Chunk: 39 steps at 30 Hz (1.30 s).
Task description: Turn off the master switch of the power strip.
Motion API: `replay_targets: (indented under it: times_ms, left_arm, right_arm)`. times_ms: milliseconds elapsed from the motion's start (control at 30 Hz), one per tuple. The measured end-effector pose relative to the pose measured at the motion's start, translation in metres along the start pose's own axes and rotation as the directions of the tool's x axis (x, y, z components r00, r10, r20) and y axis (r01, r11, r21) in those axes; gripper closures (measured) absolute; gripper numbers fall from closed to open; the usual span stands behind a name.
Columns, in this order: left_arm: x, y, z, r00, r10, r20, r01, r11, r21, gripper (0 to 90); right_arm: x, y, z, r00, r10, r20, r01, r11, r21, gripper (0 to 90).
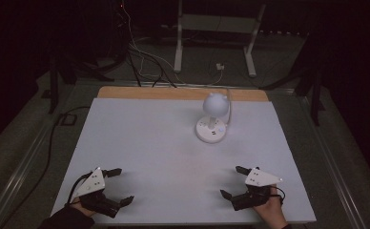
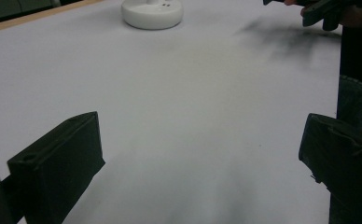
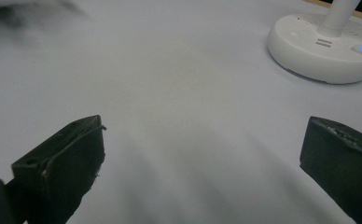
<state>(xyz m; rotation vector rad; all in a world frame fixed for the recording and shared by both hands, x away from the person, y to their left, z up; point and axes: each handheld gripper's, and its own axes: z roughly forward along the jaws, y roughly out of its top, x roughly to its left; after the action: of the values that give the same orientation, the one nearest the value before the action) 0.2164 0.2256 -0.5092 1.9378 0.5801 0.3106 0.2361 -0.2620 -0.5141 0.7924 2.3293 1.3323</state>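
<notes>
A small white desk lamp (image 1: 212,119) with a round base and a ball-shaped head stands on the white table (image 1: 149,143), right of centre toward the back. Its base (image 2: 152,13) lies far ahead in the left gripper view, and the base (image 3: 326,46) with a lit blue button sits at the upper right of the right gripper view. My left gripper (image 1: 119,187) rests near the front left edge, jaws wide open and empty. My right gripper (image 1: 234,182) sits near the front right edge, also open with nothing between its jaws.
A wooden strip (image 1: 126,92) borders the table's far edge. Beyond it are cables (image 1: 140,57) on the floor and a white stand (image 1: 216,33). The other hand's gripper (image 2: 319,9) appears at the top right of the left gripper view.
</notes>
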Motion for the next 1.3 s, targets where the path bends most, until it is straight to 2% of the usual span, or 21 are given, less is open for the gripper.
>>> replay_targets:
  times_ms: [300, 600, 733, 867, 1167, 1300]
  left_arm:
    - [0.000, 0.001, 0.000, 1.0000, -0.001, 0.001, 0.001, 1.0000, 0.001, 0.2]
    - [-0.001, 0.001, 0.002, 0.9999, -0.005, 0.009, 0.005, 0.9999, 0.012, 0.2]
    - [-0.001, 0.001, 0.002, 1.0000, -0.003, 0.007, 0.003, 1.0000, 0.008, 0.2]
    - [-0.001, 0.001, 0.002, 1.0000, -0.003, 0.009, 0.003, 1.0000, 0.003, 0.2]
    - [0.000, 0.002, 0.001, 1.0000, -0.004, 0.005, 0.004, 1.0000, -0.006, 0.2]
    - [-0.001, 0.002, 0.001, 1.0000, -0.001, 0.003, 0.001, 1.0000, -0.002, 0.3]
  right_arm:
    - [0.002, -0.001, 0.002, 0.9999, 0.002, -0.014, -0.002, 1.000, 0.009, 0.0]
    - [0.006, -0.003, 0.004, 0.9995, -0.028, -0.017, 0.028, 1.000, 0.005, 0.0]
    - [0.007, -0.002, 0.004, 0.9988, -0.033, -0.035, 0.034, 0.999, 0.025, 0.0]
    - [0.007, -0.001, 0.004, 0.9971, -0.024, -0.072, 0.026, 0.999, 0.021, 0.0]
    - [0.008, -0.002, 0.004, 0.9965, -0.024, -0.080, 0.027, 0.999, 0.035, 0.0]
    - [0.011, -0.001, 0.005, 0.9945, -0.028, -0.101, 0.033, 0.998, 0.048, 0.0]
